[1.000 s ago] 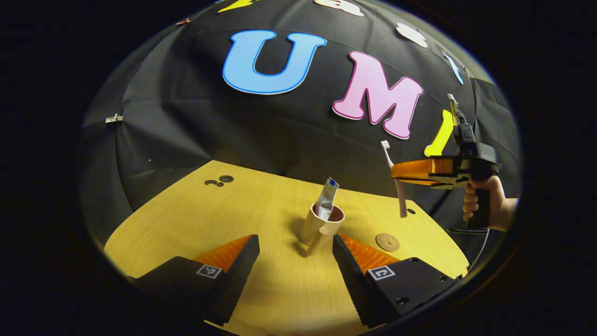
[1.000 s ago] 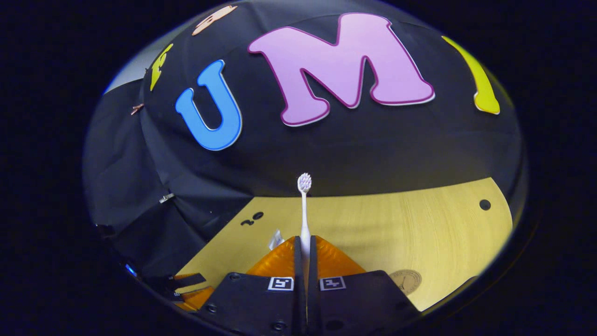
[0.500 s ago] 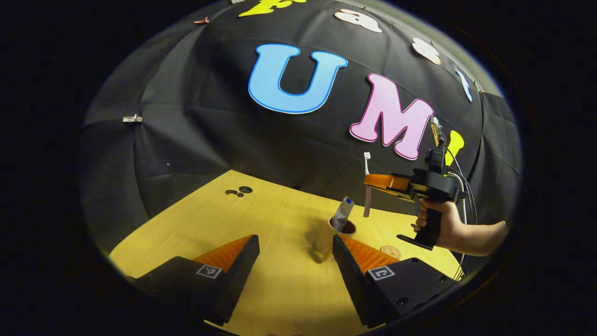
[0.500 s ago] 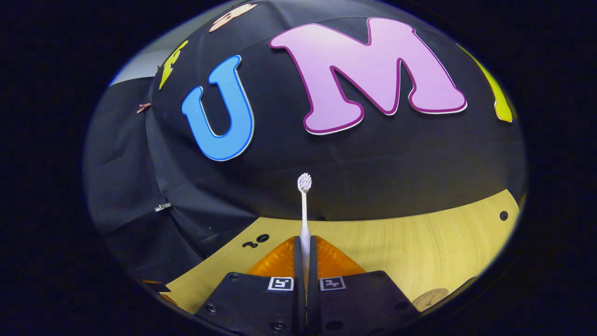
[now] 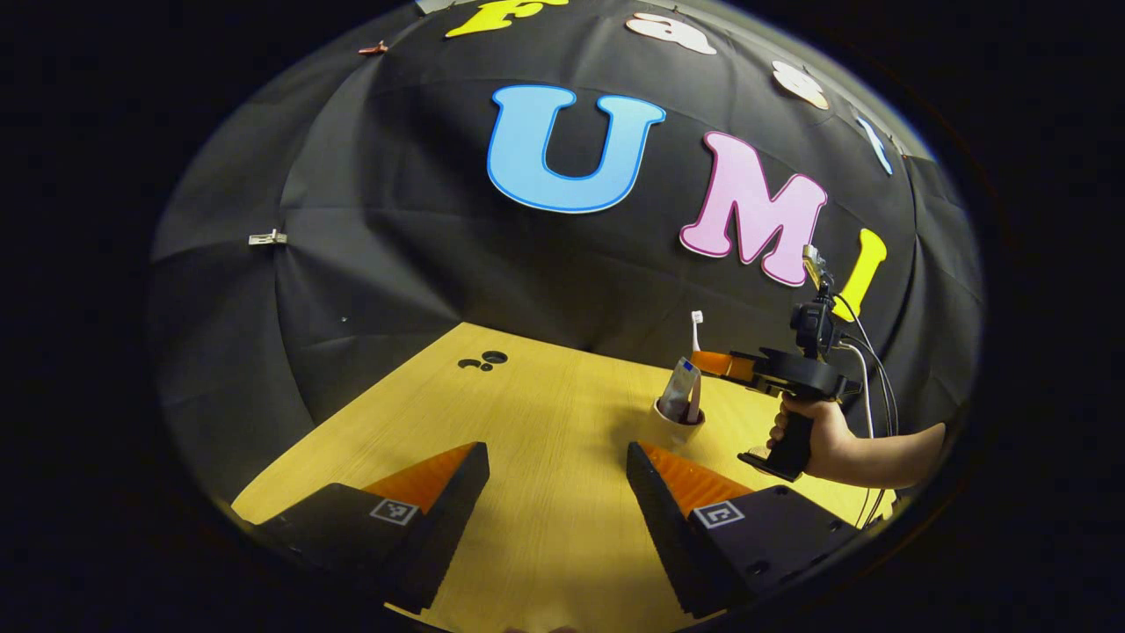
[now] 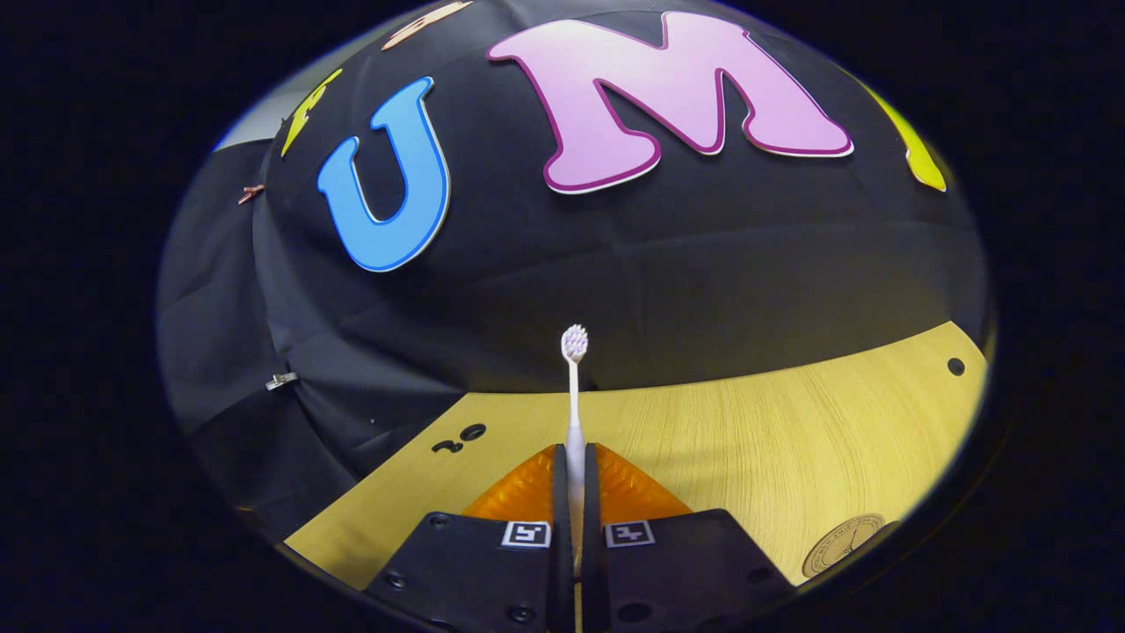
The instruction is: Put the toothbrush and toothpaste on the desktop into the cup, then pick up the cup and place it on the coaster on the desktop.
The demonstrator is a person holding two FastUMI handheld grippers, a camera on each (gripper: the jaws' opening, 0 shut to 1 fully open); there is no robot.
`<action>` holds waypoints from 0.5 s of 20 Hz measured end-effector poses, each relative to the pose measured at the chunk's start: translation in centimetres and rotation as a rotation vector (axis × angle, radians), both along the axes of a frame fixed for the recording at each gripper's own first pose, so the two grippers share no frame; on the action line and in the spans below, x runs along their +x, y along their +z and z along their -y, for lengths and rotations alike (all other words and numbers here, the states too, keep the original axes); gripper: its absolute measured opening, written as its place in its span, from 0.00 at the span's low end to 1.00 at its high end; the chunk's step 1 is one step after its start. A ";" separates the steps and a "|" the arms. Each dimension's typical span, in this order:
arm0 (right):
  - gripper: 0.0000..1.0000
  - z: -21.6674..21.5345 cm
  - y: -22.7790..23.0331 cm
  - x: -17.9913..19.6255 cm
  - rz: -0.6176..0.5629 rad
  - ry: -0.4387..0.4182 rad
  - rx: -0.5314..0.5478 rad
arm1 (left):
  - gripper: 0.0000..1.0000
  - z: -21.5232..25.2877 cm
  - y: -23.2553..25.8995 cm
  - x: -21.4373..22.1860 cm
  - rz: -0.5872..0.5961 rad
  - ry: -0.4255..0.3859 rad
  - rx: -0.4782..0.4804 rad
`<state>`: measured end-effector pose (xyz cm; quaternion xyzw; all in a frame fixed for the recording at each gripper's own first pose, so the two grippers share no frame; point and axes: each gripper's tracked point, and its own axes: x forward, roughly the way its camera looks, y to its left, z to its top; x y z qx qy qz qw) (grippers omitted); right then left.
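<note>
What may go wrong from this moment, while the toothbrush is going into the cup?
1. The right gripper is shut on the toothbrush, whose lower end is at the cup. A sideways push might tip the cup, which nothing steadies; the left gripper is open and apart from it.
2. The toothpaste already leans inside, so the handle may catch on it.
3. The coaster lies nearby; a toppled cup could knock it.

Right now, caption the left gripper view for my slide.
Right gripper lowers the toothbrush into the cup holding toothpaste; open left gripper waits.
</note>
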<state>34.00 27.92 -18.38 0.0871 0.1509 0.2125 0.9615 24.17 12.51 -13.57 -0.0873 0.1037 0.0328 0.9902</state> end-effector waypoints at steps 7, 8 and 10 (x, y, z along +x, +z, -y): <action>0.47 0.8 -0.8 -3.4 -0.010 0.032 -0.020 | 0.98 3.4 -1.1 0.4 -0.028 -0.062 0.022; 0.68 1.2 -0.9 -3.9 -0.018 0.039 -0.027 | 0.98 3.9 -1.1 0.5 -0.030 -0.067 0.021; 0.68 2.4 -0.4 -4.8 -0.021 0.041 -0.033 | 0.98 4.7 -1.0 0.9 -0.031 -0.072 0.015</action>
